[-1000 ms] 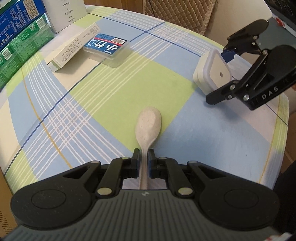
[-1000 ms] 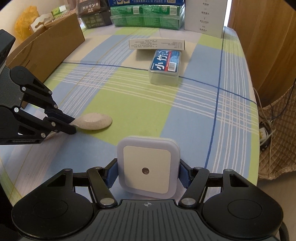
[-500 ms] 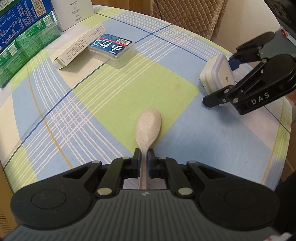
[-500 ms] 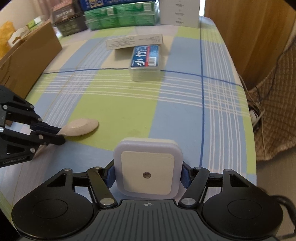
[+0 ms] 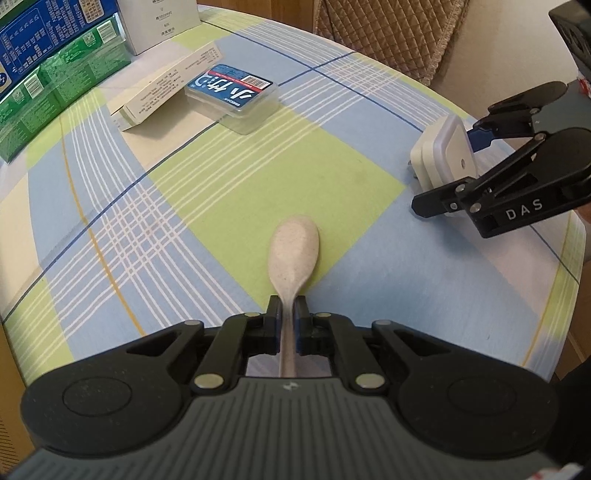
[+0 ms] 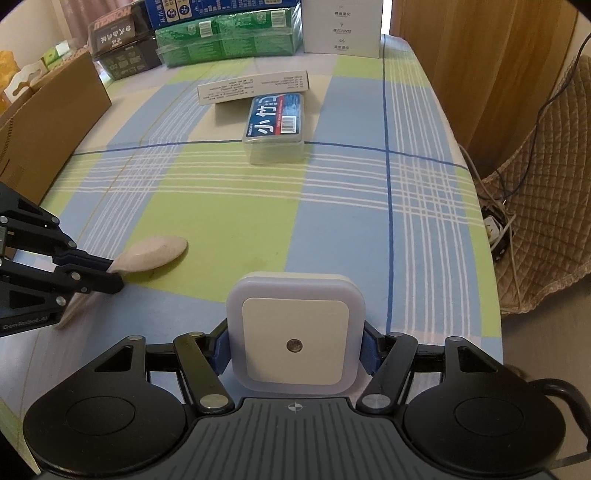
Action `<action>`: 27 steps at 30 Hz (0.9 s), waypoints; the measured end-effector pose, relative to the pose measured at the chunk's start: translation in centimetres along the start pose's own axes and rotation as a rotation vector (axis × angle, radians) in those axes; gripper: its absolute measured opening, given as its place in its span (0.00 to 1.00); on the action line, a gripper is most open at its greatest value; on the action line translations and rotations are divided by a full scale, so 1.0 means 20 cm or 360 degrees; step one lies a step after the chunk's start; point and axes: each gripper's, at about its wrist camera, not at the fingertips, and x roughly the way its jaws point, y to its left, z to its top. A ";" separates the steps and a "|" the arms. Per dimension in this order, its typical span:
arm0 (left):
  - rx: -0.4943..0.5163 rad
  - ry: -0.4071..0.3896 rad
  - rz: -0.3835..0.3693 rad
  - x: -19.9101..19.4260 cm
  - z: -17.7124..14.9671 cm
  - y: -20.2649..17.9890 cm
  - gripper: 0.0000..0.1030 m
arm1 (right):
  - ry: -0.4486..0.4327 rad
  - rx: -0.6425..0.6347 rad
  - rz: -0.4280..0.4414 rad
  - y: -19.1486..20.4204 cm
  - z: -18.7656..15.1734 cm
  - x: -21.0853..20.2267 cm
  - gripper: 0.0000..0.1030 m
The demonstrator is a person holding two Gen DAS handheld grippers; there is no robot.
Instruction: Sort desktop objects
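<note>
Gripping the thin handle of a speckled beige spoon [image 5: 294,254], the left tool [image 5: 288,317] has its jaws drawn narrow around it; the spoon's bowl lies face down on a green square of the plaid cloth covering the desk [image 5: 229,206]. To its right, well apart, the right tool [image 6: 294,345] clamps a white square night light [image 6: 295,339] between its blue pads, jaws set about as wide as the light's body, which sits low over the desk near its front edge.

Farther on, around the middle of the desk, a clear plastic box with a blue label [image 6: 276,127] rests with its lid on; what is inside cannot be made out. A long white carton [image 6: 253,86] lies just behind it, one end flap open in the left wrist view.

At the left edge stands a brown cardboard box [image 6: 48,122], its inside hidden from view. Along the far end sit green packs [image 6: 229,42] under a blue box [image 6: 221,9], a black box [image 6: 122,48] and a white box [image 6: 341,27].
</note>
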 end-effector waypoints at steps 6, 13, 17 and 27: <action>-0.0045 0.0018 -0.0001 -0.02 -0.02 0.01 0.03 | -0.0025 -0.0019 0.0009 0.02 0.01 -0.06 0.60; -0.0083 -0.0003 0.0024 -0.12 -0.03 0.03 0.03 | -0.0071 -0.0040 0.0024 0.08 0.06 -0.15 0.60; -0.0099 -0.0036 0.0058 -0.23 -0.02 0.05 0.03 | -0.0100 -0.0064 0.0043 0.13 0.08 -0.21 0.60; -0.0196 -0.0152 0.0195 -0.59 -0.03 0.17 0.03 | -0.0224 -0.0168 0.0109 0.35 0.22 -0.43 0.60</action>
